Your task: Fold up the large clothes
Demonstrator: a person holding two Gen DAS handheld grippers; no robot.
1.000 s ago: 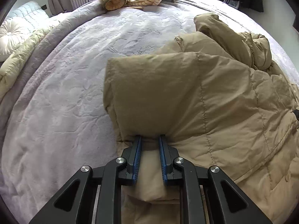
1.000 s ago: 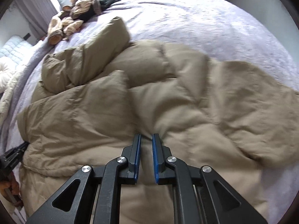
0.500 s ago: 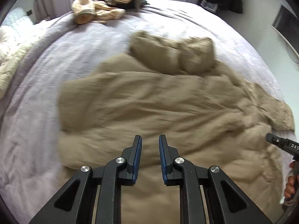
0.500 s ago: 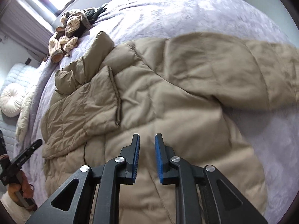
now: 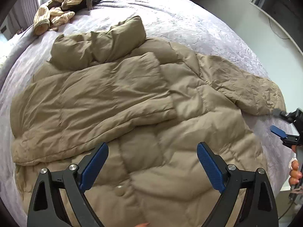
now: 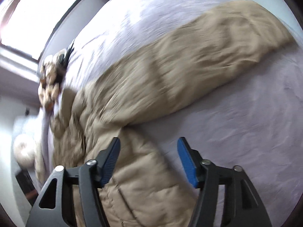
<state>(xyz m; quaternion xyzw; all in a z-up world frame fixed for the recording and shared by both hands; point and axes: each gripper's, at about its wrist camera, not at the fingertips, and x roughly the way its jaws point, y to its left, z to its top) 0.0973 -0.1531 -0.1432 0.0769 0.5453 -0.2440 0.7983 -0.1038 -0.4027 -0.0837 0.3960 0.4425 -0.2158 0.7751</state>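
Jacket (image 5: pixel 121 102) lies spread on the bed (image 5: pixel 198 24), tan, puffy, one sleeve folded across its front, hood bunched at the far end.

Left view is sharp and gives you the whole layout: folded sleeve, snap button near your fingers, a striped clothes pile (image 5: pixel 62 9) at the far corner, and your right gripper (image 5: pixel 280 123) at the right edge, just off the other sleeve's cuff, with your fingers on its handle. Right view is motion-blurred; it shows only that other sleeve (image 6: pixel 189 60) stretched flat across the bedspread, the jacket's side below, plus a window.

Versus a second ago: both grippers were pinched on jacket fabric then; half a second ago they were nearly closed and clear of it. The left sleeve has gone from lifted to lying folded on the chest.

Now the left gripper (image 5: pixel 151 162) has its jaws opening, spread wide, nothing between the pads, angled steeply down above the jacket's lower front. The right gripper (image 6: pixel 148 158) is also opening, jaws wide, empty, tipped down over the jacket's edge and bare bedspread, rolled to one side.
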